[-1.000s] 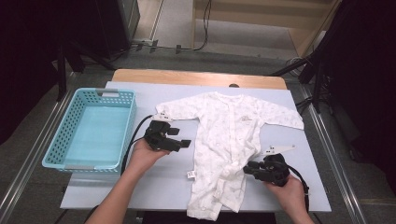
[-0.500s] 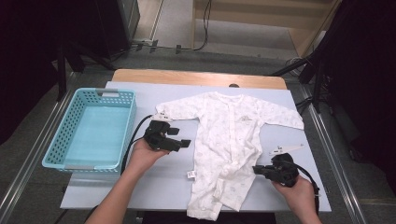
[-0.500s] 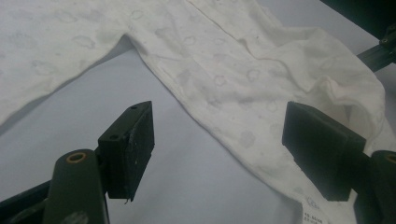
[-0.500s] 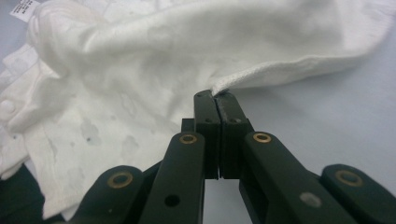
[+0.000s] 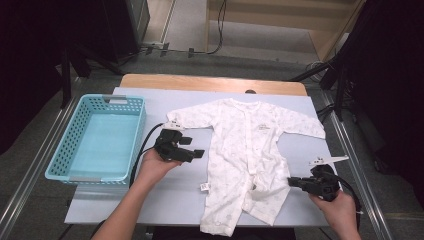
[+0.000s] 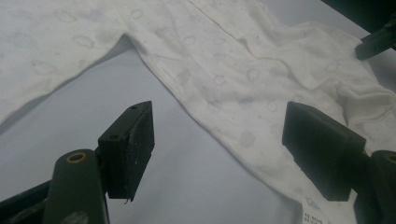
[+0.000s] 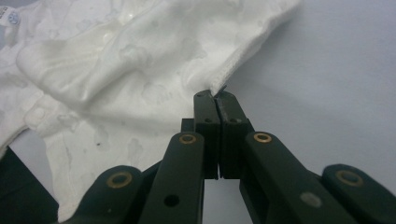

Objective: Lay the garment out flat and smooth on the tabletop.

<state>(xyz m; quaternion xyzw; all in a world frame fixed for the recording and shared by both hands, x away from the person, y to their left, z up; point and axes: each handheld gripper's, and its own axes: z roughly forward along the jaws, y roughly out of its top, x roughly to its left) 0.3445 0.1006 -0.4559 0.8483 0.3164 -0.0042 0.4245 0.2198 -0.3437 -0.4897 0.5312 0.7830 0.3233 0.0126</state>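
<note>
**One leg hem pinched, nothing folded yet**

One grip is all that is in place so far. The right gripper (image 5: 294, 181) has its jaws pressed tight together, and in the right gripper view the corner of the romper's leg hem meets their very tips. It looks pinched there, though only by a sliver of cloth. The white romper (image 5: 240, 150) lies face up and spread flat on the table (image 5: 165, 195). From the right gripper it stretches ahead of the jaws, with its body and sleeves farther off.

The left gripper (image 5: 198, 152) hovers with its jaws well apart and nothing between them. The romper's side seam runs just ahead of its tips, and the near sleeve lies beyond that, untouched. The blue basket (image 5: 140, 135) sits behind this gripper, on the side away from the garment, and holds nothing.

By my reading the work is at its very start. The garment is laid out and one leg is taken. Still to do are a second grip by the left gripper, the folding itself, and probably moving the folded romper into the basket.
</note>
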